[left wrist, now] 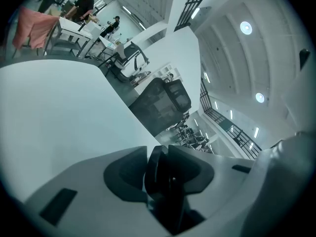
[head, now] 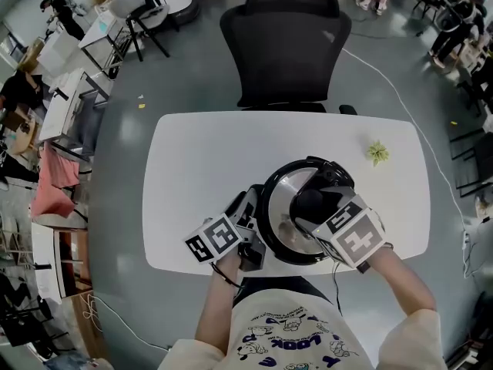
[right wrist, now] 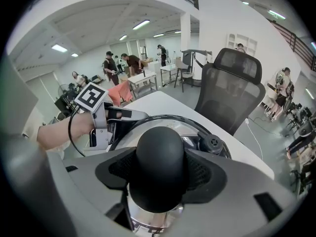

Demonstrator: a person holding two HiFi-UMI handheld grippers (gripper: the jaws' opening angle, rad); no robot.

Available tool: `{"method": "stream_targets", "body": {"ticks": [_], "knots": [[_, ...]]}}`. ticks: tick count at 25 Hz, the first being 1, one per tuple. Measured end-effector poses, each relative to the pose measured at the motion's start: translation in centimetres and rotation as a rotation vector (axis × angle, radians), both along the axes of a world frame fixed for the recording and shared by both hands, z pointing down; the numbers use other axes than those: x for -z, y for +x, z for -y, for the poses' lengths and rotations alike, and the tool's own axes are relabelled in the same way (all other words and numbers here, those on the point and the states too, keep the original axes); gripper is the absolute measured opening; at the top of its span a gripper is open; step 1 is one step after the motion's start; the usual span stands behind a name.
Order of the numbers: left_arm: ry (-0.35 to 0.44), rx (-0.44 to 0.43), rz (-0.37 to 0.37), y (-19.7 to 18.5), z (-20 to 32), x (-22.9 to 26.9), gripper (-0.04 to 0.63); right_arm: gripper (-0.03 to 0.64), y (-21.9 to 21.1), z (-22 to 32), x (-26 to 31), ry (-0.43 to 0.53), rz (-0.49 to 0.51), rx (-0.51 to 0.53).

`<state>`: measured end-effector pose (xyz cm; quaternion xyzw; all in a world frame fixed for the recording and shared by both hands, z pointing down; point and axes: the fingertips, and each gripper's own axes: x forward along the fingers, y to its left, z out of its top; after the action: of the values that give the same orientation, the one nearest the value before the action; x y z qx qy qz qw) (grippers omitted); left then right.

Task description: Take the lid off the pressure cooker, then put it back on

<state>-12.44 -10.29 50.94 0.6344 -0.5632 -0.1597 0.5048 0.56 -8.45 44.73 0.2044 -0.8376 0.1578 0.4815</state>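
Note:
The pressure cooker stands near the front edge of the white table, its steel lid seated inside the black rim. My right gripper comes down from above and is shut on the lid's round black knob, which fills the space between both pads. My left gripper sits at the cooker's left side. In the left gripper view a thin black side handle stands edge-on between its jaws, which are parted around it. The left gripper also shows in the right gripper view, beside the rim.
A black mesh office chair stands behind the table. A small green object lies at the table's far right. The lid's black valve sits just right of the knob. Desks and people fill the room's edges.

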Motion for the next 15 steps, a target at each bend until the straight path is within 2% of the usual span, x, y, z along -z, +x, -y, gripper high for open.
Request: {"method": "stream_targets", "body": {"ticks": [1, 15], "knots": [[0.0, 0.0, -0.005, 0.1, -0.04, -0.06, 0.132, 0.302, 0.06, 0.04, -0.01, 0.002, -0.004, 0.003], [0.01, 0.002, -0.051, 0.07, 0.05, 0.04, 0.12, 0.305, -0.12, -0.15, 0.16, -0.008, -0.014, 0.071]]}}
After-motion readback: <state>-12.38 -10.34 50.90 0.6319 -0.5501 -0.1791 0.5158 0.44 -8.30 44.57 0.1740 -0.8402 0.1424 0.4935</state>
